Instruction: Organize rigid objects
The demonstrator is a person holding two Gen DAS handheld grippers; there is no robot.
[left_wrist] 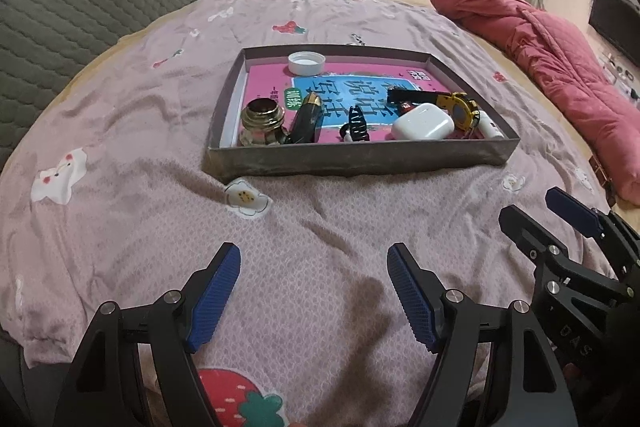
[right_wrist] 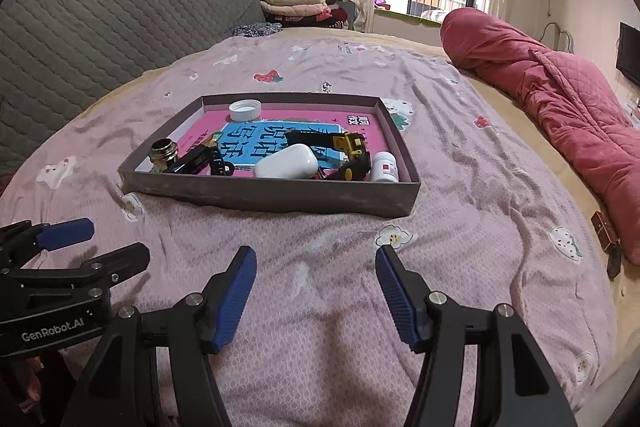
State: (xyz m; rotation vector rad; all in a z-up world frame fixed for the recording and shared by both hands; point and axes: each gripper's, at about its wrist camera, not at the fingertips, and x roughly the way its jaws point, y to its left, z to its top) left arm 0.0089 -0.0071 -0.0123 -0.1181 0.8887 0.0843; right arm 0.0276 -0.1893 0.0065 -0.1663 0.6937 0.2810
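Both tools idle above the bedspread (left_wrist: 120, 131), short of the shallow cardboard tray (left_wrist: 360, 157): left gripper (left_wrist: 314, 293) spread wide, nothing held; right gripper (right_wrist: 316, 293) same, wide and empty. All small items already inside the tray, crowded along the near wall, none visible loose on the sheet; looks close to done, or about to re-sort. For any pick: come in from above over the near wall, not through it; soft bed, so light downward force or tray tips and contents slide. Clearest target likely the white earbud case (left_wrist: 423, 125), smooth and rounded, so grip across the short side, centred. White bottle cap (left_wrist: 306, 62) alone at the far wall, open side up, easy rim pinch. Glass jar with brass threaded neck (left_wrist: 262, 123) in the near left corner, touching a black-and-gold tube (left_wrist: 307, 119). Black claw clip (left_wrist: 356, 125) mid-front. Gold-rimmed round piece (left_wrist: 460, 111) and small white bottle (right_wrist: 385, 167) jammed in the near right corner, tight clearance
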